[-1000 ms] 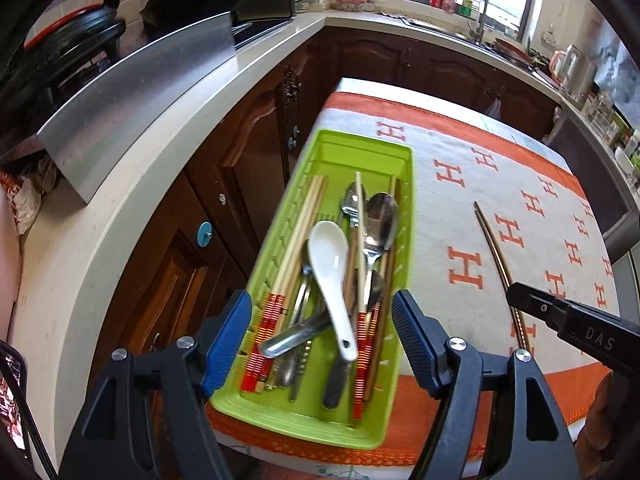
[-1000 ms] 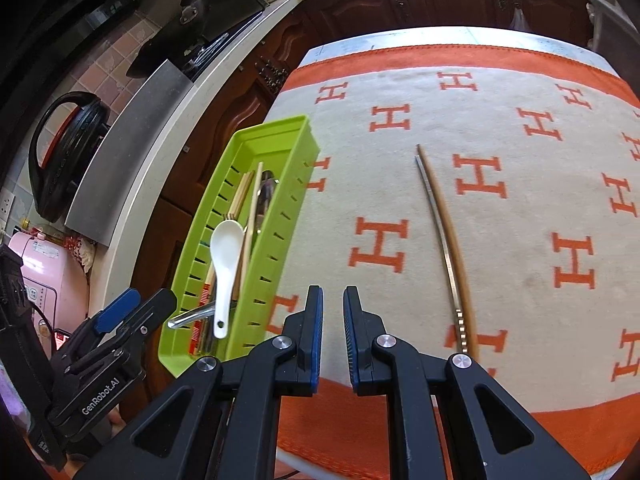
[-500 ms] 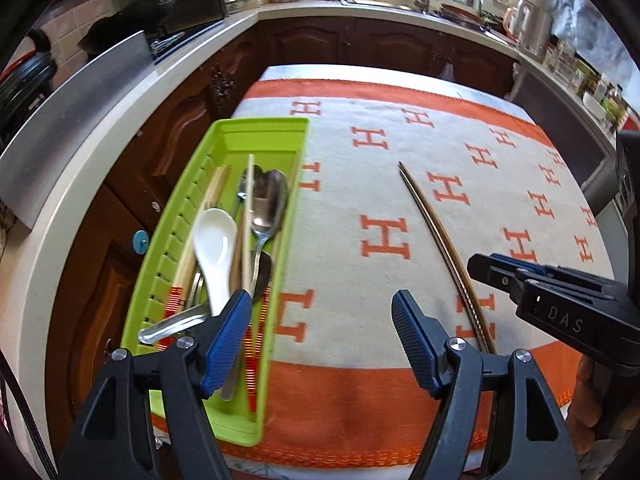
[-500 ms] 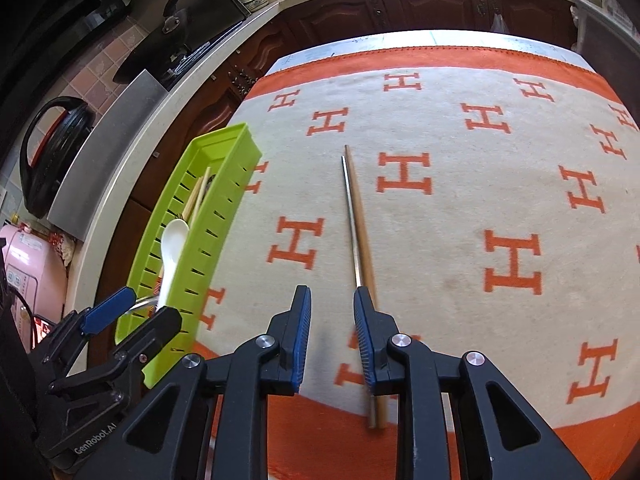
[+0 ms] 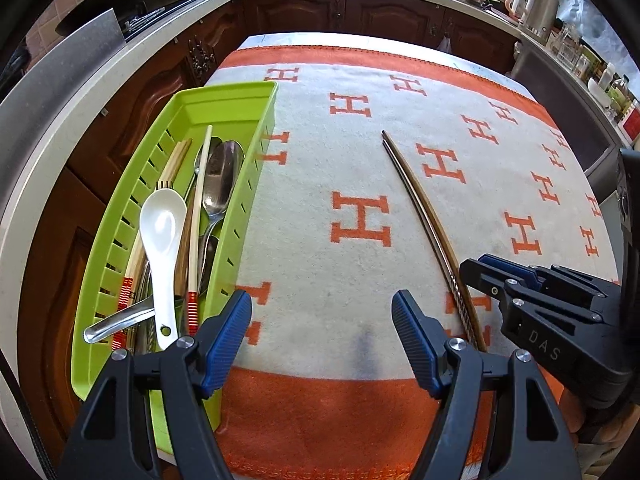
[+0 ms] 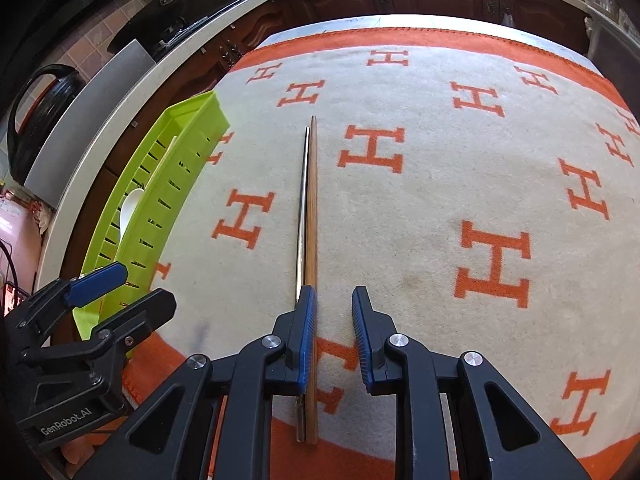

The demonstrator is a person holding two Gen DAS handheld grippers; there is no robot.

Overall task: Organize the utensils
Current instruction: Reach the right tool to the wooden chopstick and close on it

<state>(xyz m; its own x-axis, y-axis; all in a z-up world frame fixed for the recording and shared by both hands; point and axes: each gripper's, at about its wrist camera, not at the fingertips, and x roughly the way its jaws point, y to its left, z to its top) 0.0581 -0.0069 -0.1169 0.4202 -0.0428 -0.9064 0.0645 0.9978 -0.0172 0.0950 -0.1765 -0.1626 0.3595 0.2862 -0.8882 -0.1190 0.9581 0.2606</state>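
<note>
A green slotted tray (image 5: 224, 108) lies at the table's left edge; it holds a white ceramic spoon (image 5: 162, 236), metal spoons (image 5: 220, 178) and chopsticks with red-banded ends. A metal chopstick and a wooden one (image 5: 420, 204) lie side by side on the cloth. In the right wrist view this pair (image 6: 308, 200) runs under my right gripper's left finger. My right gripper (image 6: 334, 304) is open a little, just above the pair's near end. My left gripper (image 5: 322, 312) is wide open and empty, between tray and chopsticks. The tray also shows in the right wrist view (image 6: 168, 184).
The table is covered by a cream cloth with orange H marks and an orange border (image 5: 360, 240). A kitchen counter (image 5: 60, 92) runs close along the left, dark wooden cabinets (image 5: 380, 12) behind. A kettle (image 5: 528, 0) and jars stand on the far right counter.
My left gripper has swung right from over the tray to the open cloth. My right gripper has moved right onto the chopstick pair and opened slightly.
</note>
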